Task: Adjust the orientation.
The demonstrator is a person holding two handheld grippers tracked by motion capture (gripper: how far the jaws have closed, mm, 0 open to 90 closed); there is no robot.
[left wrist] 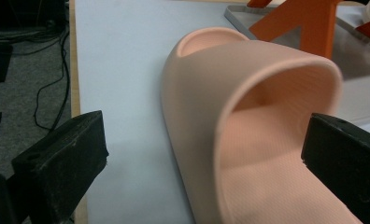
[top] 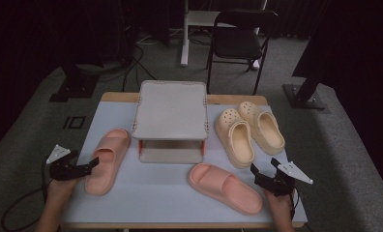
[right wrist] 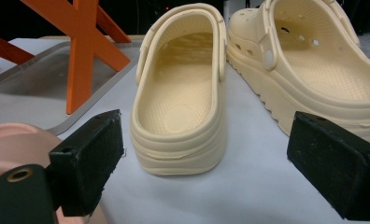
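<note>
At table front | left gripper (top: 94, 164) open around pink slide (top: 107, 159) | right gripper (top: 264, 166) open

The left gripper (left wrist: 204, 163) had its jaws spread wide, one on each side of a pink slide (left wrist: 248, 121) lying on the table (left wrist: 127, 56). An orange-legged rack (left wrist: 309, 23) stood beyond.

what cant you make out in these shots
- Lower shelf of the rack: high view, top tray covers it.
- Heel of the left slide: left gripper view, cut by bottom edge.
- Far clog: right gripper view, cut by right edge.
</note>
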